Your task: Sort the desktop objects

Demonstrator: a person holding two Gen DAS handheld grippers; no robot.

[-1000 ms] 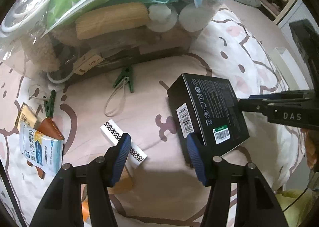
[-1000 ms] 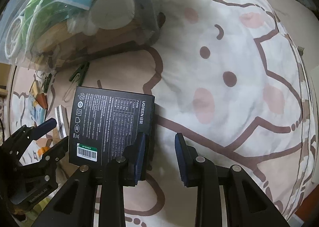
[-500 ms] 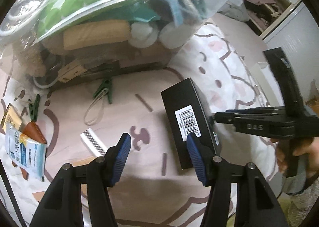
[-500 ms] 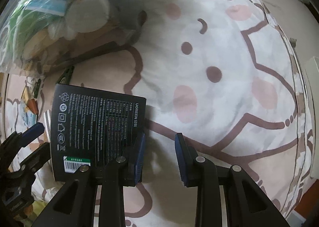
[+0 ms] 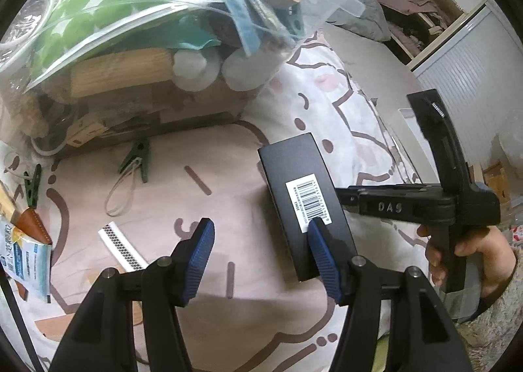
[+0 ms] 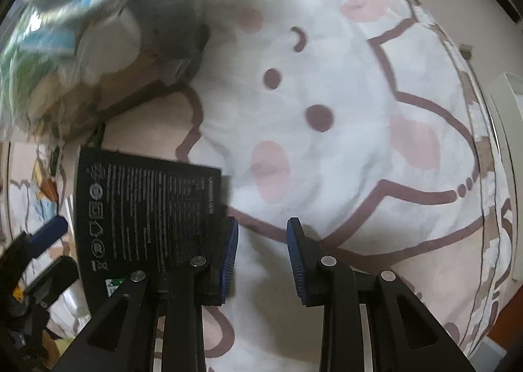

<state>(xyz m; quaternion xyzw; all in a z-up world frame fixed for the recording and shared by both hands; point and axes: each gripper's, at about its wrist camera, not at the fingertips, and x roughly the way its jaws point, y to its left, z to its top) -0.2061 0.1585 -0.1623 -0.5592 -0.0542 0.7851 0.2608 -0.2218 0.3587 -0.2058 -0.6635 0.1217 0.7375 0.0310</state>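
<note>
Cardboard, likely light, stiff and slick: the black box (image 5: 304,195) stood tipped on edge on the bedspread (image 6: 327,78), just beside the clenched, empty right claw (image 6: 261,254) and behind the released left claw (image 5: 261,257); pinching across its thin sides looked safest.

The box (image 5: 304,202) is black, with a white barcode label on its side and small white print on its wide face. The cloth (image 6: 343,84) under it is white and pale pink, with brown outlines, dark brown dots and pink round patches. The pads (image 5: 201,257) of both grippers are dark blue, on black frames. One clip (image 5: 139,159) is dark green. The bag (image 5: 108,22) is clear and holds a sheet with green dots on white. The sachet (image 5: 27,257) is blue and white.
</note>
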